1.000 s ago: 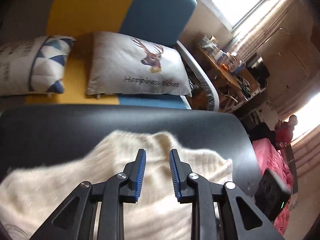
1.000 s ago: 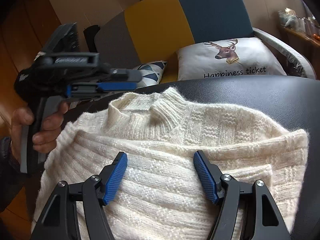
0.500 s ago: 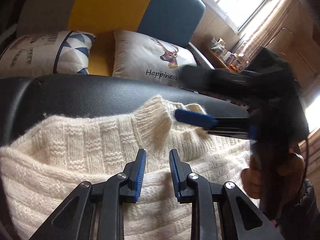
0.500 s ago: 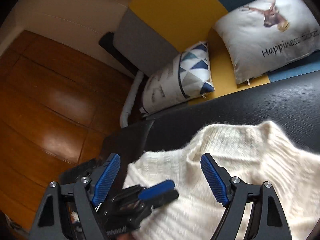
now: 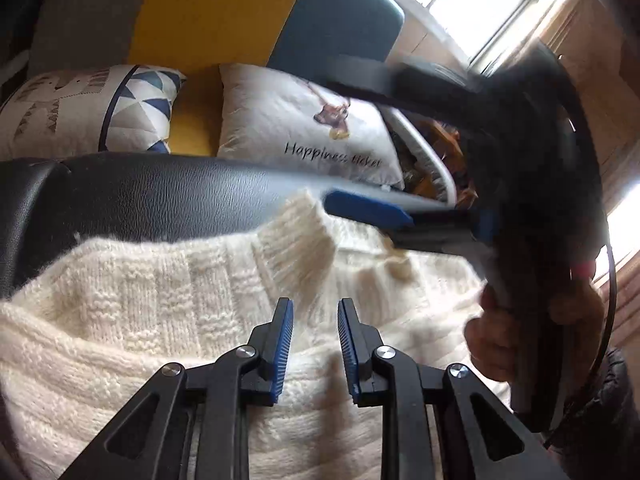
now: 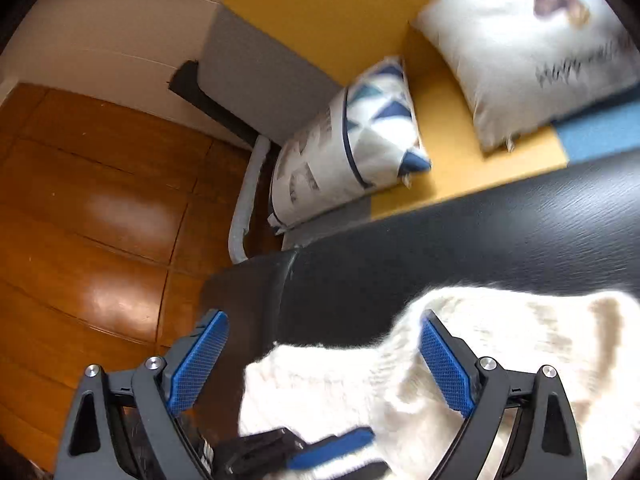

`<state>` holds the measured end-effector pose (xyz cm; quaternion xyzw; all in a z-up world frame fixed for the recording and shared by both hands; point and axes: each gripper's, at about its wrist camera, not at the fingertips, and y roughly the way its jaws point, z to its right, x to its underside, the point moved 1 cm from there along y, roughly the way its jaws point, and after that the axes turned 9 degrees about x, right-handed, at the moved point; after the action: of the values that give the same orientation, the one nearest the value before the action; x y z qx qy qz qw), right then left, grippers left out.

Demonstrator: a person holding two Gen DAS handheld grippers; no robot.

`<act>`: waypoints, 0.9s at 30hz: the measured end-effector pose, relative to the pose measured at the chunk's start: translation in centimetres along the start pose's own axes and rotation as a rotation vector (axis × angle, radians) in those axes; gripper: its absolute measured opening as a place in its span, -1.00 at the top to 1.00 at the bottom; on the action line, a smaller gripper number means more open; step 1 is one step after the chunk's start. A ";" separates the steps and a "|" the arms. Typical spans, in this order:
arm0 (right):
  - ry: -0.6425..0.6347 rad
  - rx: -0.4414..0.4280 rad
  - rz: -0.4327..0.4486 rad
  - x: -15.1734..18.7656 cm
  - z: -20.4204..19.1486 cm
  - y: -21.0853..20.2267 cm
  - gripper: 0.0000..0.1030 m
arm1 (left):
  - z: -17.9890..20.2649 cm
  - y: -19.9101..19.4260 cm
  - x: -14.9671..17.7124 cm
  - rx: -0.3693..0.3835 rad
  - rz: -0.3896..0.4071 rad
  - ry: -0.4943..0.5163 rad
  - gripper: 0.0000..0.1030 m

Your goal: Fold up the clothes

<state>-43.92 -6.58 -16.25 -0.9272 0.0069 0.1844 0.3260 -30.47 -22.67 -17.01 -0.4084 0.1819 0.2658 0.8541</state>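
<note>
Cream chunky-knit sweater w/ ribbed roll collar (image 5: 168,320) lies spread on the black leatherette bench top (image 5: 152,196), collar toward the far edge, body running off the near edge of frame; in the right wrist view its left shoulder reaches near the bench's left corner (image 6: 256,284). Left gripper (image 5: 314,344): blue pads narrow, only a slim gap, hovering over the knit below the collar; nothing visibly pinched between them, so not holding as far as I can see. Right gripper (image 6: 324,364): jaws opening, now wide, blurred, crossed over to the left side w/ the sweater's shoulder edge sitting between the pads but pads not pressing on it. Person's hand (image 5: 500,340) on its handle shows at the right of the left wrist view. Behind the bench: yellow/teal sofa, white deer-print cushion (image 5: 304,128), blue-triangle patterned cushion (image 5: 92,108). Step, my read: early stage, setting up a grab on the left shoulder/sleeve side for the first lengthwise fold inward. Next needs: right jaws down over the shoulder edge, close on both knit layers, left pins the middle so the body doesn't slide on slick leatherette. Risk: thick fuzzy knit, grabbing top layer only.
</note>
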 end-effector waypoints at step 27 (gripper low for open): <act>0.115 0.160 0.121 20.5 7.7 -22.2 -0.92 | -0.2 -14.2 11.9 -0.021 0.055 -0.239 0.46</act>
<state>-24.45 17.76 -15.51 -0.9051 0.0961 0.1490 0.3865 -12.54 -26.60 -14.86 -0.3776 0.0872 0.3380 0.8576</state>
